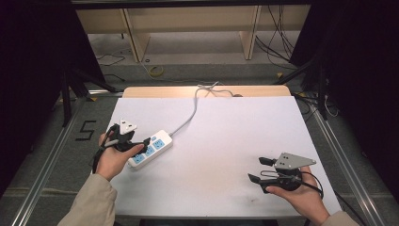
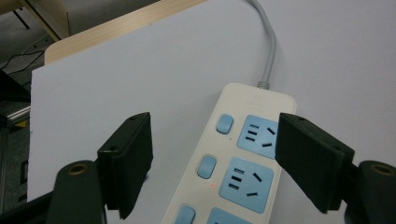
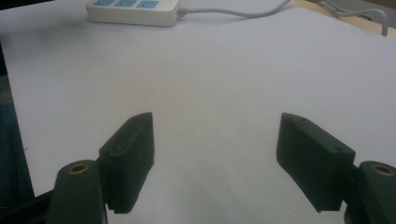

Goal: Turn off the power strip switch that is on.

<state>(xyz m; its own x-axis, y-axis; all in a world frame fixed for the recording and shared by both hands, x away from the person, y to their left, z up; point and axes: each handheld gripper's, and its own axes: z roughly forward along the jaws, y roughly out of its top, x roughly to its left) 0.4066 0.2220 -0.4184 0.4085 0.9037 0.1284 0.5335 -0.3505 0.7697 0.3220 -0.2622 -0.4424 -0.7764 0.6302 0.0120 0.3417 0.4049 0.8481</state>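
Observation:
A white power strip (image 1: 151, 147) with blue sockets and blue switches lies at the left of the white sheet (image 1: 221, 136), its grey cable (image 1: 189, 116) running to the table's far edge. My left gripper (image 1: 142, 142) hangs over the strip's near end. In the left gripper view the strip (image 2: 243, 163) sits between the wide jaws of my left gripper (image 2: 215, 126); the left pad (image 2: 133, 154) stands clear of it. A small red light glows on the strip. My right gripper (image 1: 256, 168) rests open at the right, nothing between its jaws (image 3: 215, 126). The strip (image 3: 135, 11) lies far ahead of it.
The table's wooden far edge (image 1: 207, 90) shows beyond the sheet, where the cable (image 1: 214, 89) loops over. Dark floor, metal rails and wooden furniture with loose wires surround the table. A sleeve (image 1: 91, 202) and forearms enter from the bottom.

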